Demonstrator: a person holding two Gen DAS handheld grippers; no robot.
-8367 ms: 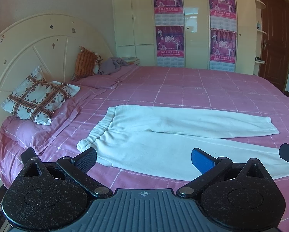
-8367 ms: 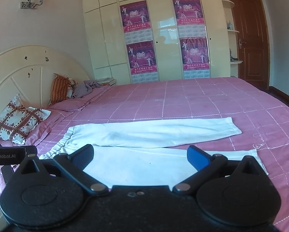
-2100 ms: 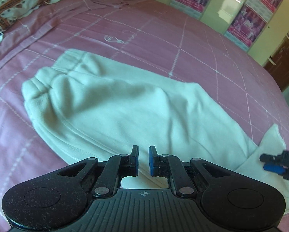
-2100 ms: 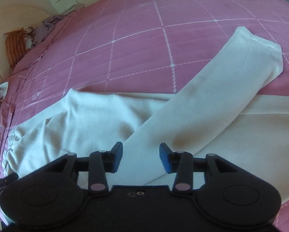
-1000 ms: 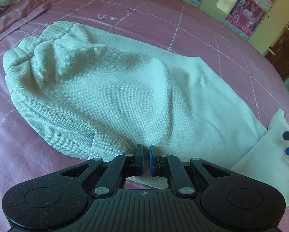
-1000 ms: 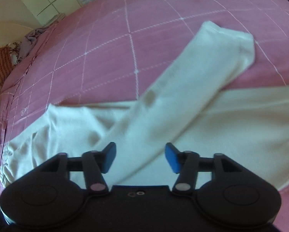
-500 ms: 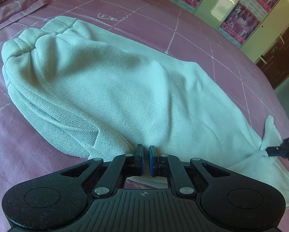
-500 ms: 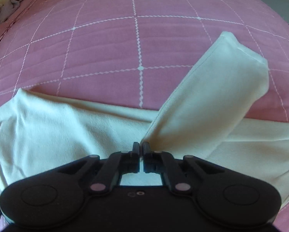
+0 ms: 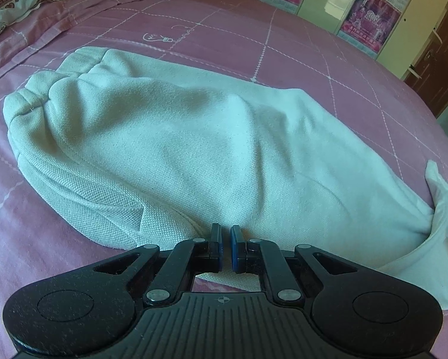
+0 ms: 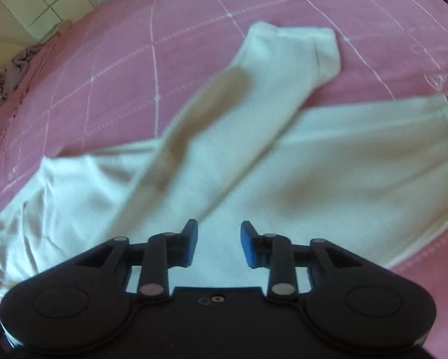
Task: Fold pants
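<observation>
On the pink quilted bed (image 9: 298,59) lie the white pants (image 9: 194,149) (one leg slanting across the other), the left gripper (image 9: 226,246) pinching their near edge, the right gripper (image 10: 218,243) opening above them, grasping nothing.

— What do the two handheld tools look like?

— The left gripper (image 9: 226,246) is matte black with a ribbed centre plate, a small crosshair mark behind the fingers, silver rivets on its linkage arms and blue pads.

— And the other?

— The right gripper (image 10: 218,243) is the same black, with round discs either side, silver rivets and blue pads.
</observation>
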